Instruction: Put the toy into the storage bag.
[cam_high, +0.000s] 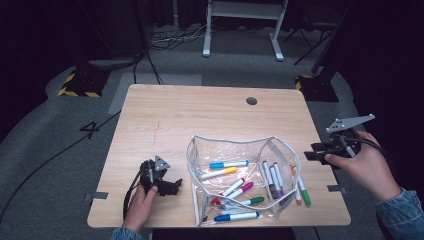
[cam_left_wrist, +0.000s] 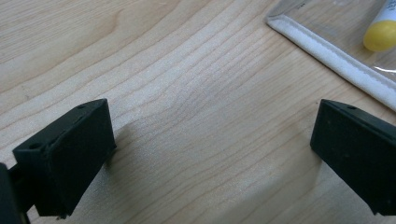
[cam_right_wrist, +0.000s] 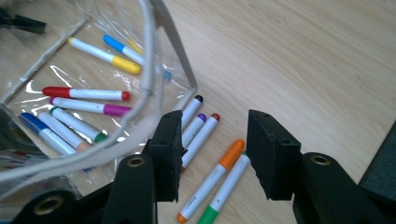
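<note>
With its fingers apart and empty, the right gripper (cam_right_wrist: 212, 154) looks over 5 markers (cam_right_wrist: 211, 179) lying packed on the worktop (cam_high: 165, 115) beside the pouch (cam_high: 240, 141), so it may pinch 2 or snag the pouch rim.

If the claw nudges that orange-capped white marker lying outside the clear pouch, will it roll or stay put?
The orange-capped white marker looks round and smooth, so it would probably roll sideways across the bare wooden table. The green-capped marker lying right alongside may stop it. It seems light and stiff, likely sliding easily.
</note>
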